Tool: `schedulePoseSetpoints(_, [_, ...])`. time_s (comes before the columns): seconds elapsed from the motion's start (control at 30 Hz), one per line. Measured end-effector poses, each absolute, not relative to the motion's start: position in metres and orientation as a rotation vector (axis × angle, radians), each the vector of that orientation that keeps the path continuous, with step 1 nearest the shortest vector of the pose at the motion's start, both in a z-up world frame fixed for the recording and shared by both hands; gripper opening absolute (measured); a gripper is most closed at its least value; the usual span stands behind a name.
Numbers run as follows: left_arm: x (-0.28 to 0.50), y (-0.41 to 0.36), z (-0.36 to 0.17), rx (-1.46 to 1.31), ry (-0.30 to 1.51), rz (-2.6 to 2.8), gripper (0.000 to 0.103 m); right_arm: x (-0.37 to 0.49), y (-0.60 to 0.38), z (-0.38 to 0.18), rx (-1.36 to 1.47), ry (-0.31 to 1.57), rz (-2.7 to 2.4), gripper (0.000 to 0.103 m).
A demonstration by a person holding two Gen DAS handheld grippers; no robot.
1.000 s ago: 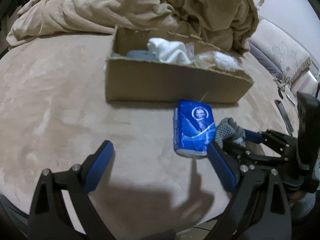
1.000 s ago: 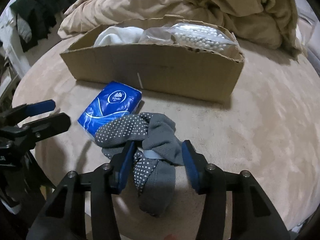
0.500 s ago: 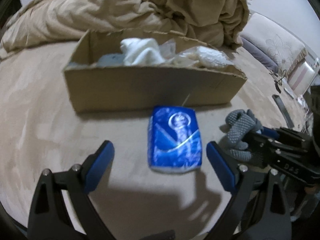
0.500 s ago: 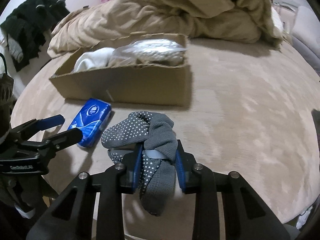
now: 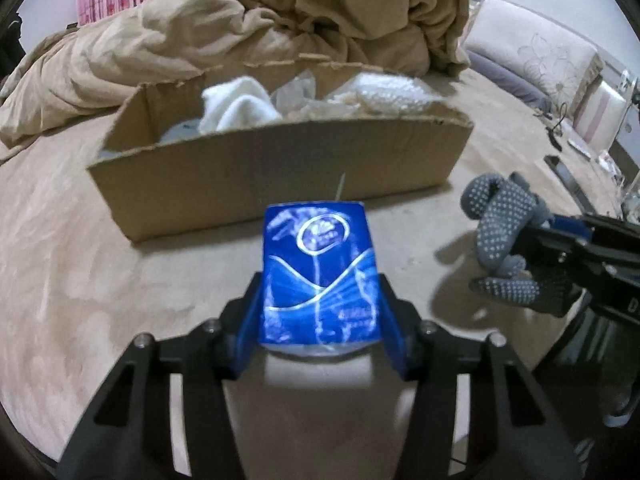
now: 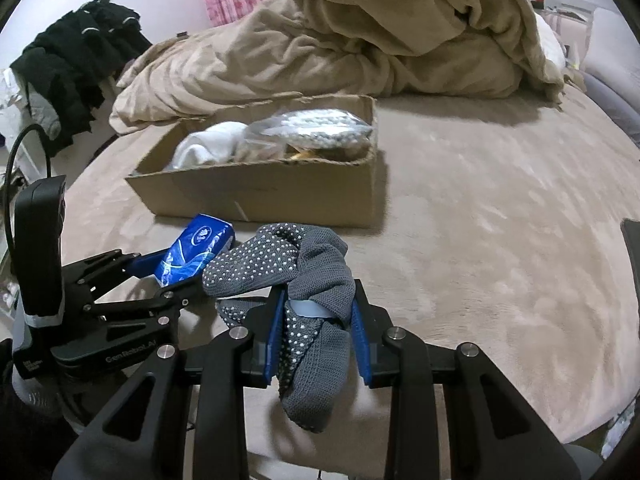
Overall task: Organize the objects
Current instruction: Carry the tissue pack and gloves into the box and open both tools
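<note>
Right now both grippers are loaded, w/ the cardboard box (image 5: 280, 168) straight ahead of them on the beige bed cover (image 6: 500, 240). Left to right: the left gripper (image 5: 320, 316) has its blue pads closed onto the blue tissue pack (image 5: 320, 272), gripping its long sides near the rear end. The pack's long axis runs forward along the fingers, so its front end sticks out toward the box's near wall, close to it; whether they touch can't be told. It looks lifted off the cover, judging by the shadow below.

Further right, the right gripper (image 6: 316, 336) is clamped narrow on the grey dotted socks (image 6: 304, 292), a bundled pair; one end flops forward-left over the fingers, the other hangs down beneath them. The socks sit beside the pack, apart from the box.

Box already holds white cloth (image 5: 236, 104) and a clear bag of white beads (image 6: 312, 130). Probable next move: carry each item forward and up over the near wall; the left one is nearer.
</note>
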State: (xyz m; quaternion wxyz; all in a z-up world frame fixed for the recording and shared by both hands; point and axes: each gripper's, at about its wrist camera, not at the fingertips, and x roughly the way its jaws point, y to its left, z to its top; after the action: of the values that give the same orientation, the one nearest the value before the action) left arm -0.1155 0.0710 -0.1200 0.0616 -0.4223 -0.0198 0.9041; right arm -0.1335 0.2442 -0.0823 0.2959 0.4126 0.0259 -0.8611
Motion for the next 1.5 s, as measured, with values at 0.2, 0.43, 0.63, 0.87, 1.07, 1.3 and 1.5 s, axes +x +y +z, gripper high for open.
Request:
schedulePoseSetpoints(0.2, [-0.095,0.057,-0.091,-1.219,-0.116,2.750,0.053,-0.121,0.242,-0.058,1.032,0.068,-2.288,0.032])
schedulePoseSetpoints(0.43, [-0.078,0.037,-0.048,-1.117,-0.167,2.801,0.053,-0.109,0.231,-0.024,0.932,0.088,-2.287,0.032])
schedulePoseSetpoints(0.63, [-0.078,0.019,-0.019,-1.046,-0.203,2.844,0.053,-0.108,0.220,0.003,0.854,0.106,-2.294,0.032])
schedulePoseSetpoints(0.87, [-0.086,0.003,0.001,-0.979,-0.210,2.880,0.053,-0.112,0.204,0.031,0.767,0.144,-2.303,0.032])
schedulePoseSetpoints(1.07, [-0.105,-0.006,0.012,-0.945,-0.204,2.888,0.053,-0.127,0.190,0.042,0.735,0.170,-2.321,0.032])
schedulePoseSetpoints(1.3, [-0.133,-0.010,0.012,-0.929,-0.133,2.912,0.053,-0.144,0.173,0.039,0.728,0.210,-2.329,0.032])
schedulePoseSetpoints(1.5, [-0.152,-0.015,-0.005,-0.942,-0.174,2.894,0.053,-0.167,0.159,0.030,0.734,0.228,-2.346,0.032])
